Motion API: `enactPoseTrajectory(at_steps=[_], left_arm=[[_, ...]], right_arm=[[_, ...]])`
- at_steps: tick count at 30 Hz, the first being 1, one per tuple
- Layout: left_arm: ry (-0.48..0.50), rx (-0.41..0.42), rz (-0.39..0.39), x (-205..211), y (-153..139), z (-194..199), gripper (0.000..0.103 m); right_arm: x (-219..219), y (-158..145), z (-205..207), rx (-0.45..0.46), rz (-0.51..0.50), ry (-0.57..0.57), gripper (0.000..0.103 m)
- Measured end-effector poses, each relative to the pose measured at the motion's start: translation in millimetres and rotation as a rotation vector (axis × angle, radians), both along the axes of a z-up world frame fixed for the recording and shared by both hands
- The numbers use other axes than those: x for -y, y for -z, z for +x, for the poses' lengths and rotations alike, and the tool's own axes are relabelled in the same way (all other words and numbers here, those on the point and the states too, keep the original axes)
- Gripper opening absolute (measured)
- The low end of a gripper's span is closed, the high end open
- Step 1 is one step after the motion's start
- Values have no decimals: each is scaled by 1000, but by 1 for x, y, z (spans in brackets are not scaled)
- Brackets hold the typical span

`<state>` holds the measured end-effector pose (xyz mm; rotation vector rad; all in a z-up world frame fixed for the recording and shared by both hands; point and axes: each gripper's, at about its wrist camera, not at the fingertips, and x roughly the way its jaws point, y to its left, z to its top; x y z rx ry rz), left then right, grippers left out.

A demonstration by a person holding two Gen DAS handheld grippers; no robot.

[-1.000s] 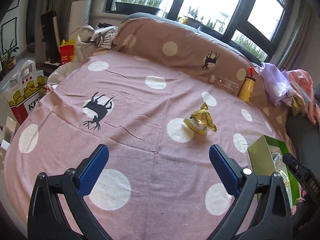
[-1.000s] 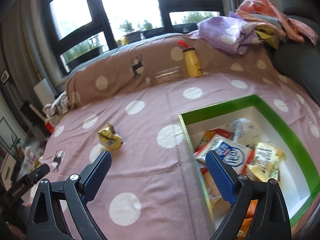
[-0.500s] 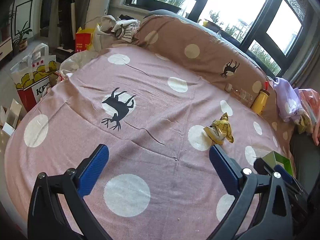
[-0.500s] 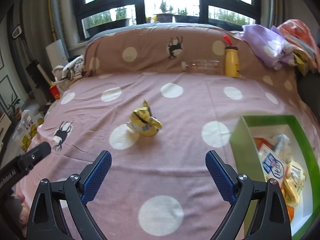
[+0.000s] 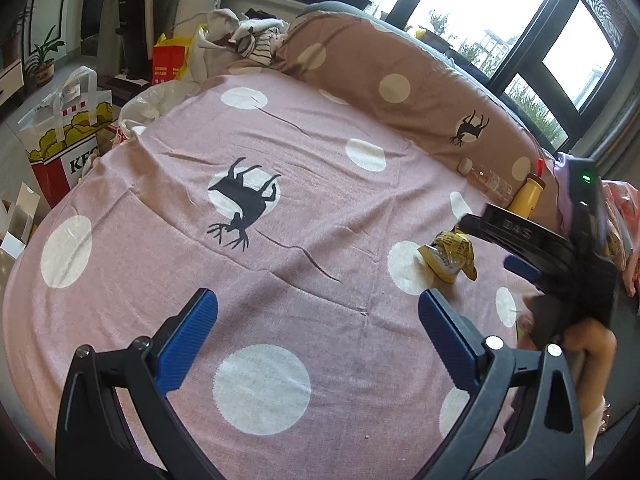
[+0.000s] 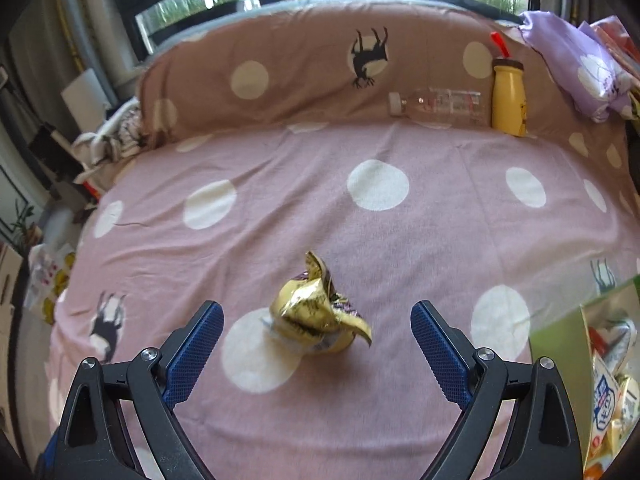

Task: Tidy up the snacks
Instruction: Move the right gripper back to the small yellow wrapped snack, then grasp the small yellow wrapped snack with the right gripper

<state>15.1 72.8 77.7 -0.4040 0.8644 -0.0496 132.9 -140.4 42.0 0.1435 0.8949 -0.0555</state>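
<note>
A crumpled gold snack packet (image 6: 318, 316) lies on the pink polka-dot bedspread (image 6: 400, 240). My right gripper (image 6: 316, 334) is open, its blue pads on either side of the packet without touching it. At the right edge stands a green box (image 6: 560, 344) holding several snack packs (image 6: 608, 384). In the left wrist view the same packet (image 5: 450, 254) lies at the right with the right gripper (image 5: 516, 248) hanging over it. My left gripper (image 5: 316, 324) is open over bare bedspread, nothing between its fingers.
A yellow bottle (image 6: 508, 98) and a clear plastic bottle (image 6: 440, 104) lie against the brown dotted bolster (image 6: 320, 72). Purple cloth (image 6: 576, 64) is piled at the back right. Bags (image 5: 64, 132) stand on the floor beyond the bed's left edge.
My right gripper swung left from over the green box until the gold packet sits between its open fingers. The left gripper drifted slightly and now sees the right gripper beside the packet.
</note>
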Motion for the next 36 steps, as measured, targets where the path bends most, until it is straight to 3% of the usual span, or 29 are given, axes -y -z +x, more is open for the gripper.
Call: enactPoseTrajectory(at_steps=[2, 4, 6, 11, 20, 24, 28, 34, 36], left_arm=[[7, -10, 6, 2, 1, 1, 101], [15, -14, 14, 4, 2, 1, 101], [25, -18, 17, 5, 2, 0, 101], [54, -25, 44, 13, 4, -2, 101], [50, -51, 78, 18, 9, -1, 101], [56, -51, 94, 24, 10, -2, 101], [72, -59, 125, 34, 11, -4, 101], [120, -41, 180, 51, 11, -8, 101], [143, -45, 167, 56, 11, -9, 101]], right_arm=[[-1, 9, 9, -30, 21, -14, 95], [-3, 20, 16, -62, 26, -26, 86], [-5, 31, 18, -101, 8, -29, 69], [5, 29, 5, -95, 31, -46, 57], [28, 9, -71, -197, 209, -141, 56], [36, 20, -100, -214, 327, -126, 56], [38, 41, -113, -255, 338, -101, 56], [44, 44, -108, -212, 383, -107, 60], [49, 38, -112, -180, 394, -113, 70]])
